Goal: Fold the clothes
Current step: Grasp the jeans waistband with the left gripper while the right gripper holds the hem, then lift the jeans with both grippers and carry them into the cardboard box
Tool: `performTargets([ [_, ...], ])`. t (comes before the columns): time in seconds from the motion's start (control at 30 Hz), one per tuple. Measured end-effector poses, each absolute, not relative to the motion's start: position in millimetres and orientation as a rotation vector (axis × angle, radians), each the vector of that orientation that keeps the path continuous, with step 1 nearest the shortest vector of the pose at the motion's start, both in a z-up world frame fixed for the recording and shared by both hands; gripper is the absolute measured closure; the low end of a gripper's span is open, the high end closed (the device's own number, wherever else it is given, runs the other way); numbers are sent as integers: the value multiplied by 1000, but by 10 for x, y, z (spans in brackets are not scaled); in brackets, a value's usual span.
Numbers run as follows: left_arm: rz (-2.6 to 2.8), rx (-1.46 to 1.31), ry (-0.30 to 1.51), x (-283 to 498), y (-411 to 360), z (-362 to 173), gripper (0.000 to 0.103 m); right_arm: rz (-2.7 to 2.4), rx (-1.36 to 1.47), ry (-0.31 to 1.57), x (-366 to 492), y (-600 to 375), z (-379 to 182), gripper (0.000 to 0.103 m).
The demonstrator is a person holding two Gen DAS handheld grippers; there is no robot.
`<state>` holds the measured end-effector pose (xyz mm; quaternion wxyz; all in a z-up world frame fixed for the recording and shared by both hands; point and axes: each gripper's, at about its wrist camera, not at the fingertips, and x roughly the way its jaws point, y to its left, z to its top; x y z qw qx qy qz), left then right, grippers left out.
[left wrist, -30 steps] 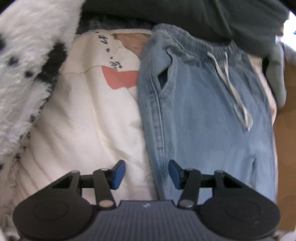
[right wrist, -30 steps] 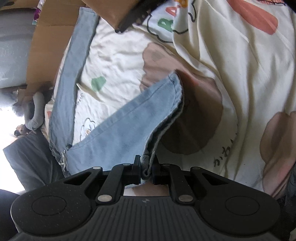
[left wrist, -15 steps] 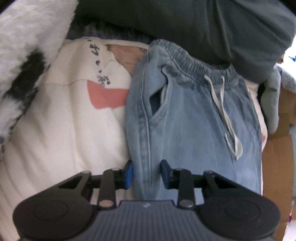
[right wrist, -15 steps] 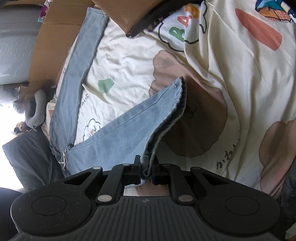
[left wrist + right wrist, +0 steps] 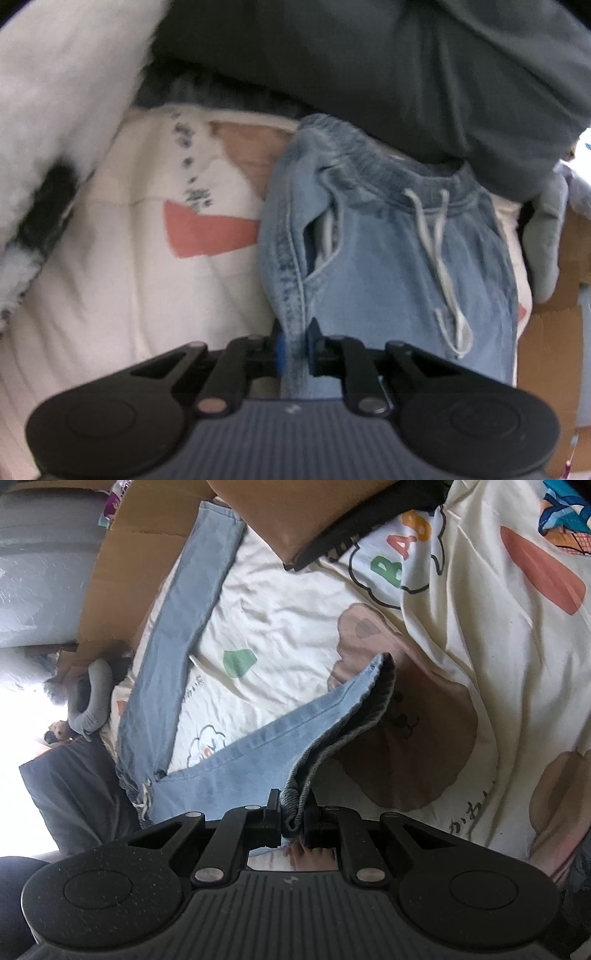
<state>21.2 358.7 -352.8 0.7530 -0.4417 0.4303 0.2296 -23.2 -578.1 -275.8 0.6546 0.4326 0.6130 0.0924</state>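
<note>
Between left gripper (image 5: 294, 345) jaws, jeans (image 5: 388, 266) side seam, jaws closing; right gripper (image 5: 293, 818) clamped leg hem. Grasp step; next probably lift, fold leg across.

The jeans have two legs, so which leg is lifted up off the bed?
The leg whose hem is pinched in the right tongs. It rises off the cream sheet, while the other leg lies flat and straight toward the cardboard.

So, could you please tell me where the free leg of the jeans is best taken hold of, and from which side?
Judging by how it lies, grip the free leg at its far hem, coming from the open sheet side; cardboard crowds its other edge.
</note>
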Motion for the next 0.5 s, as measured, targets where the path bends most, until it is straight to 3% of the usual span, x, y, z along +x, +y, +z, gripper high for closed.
performTargets([
  [0.5, 310, -890, 915, 833, 3324, -2786, 97, 278, 963, 1224, 502, -5855, -2289, 94],
])
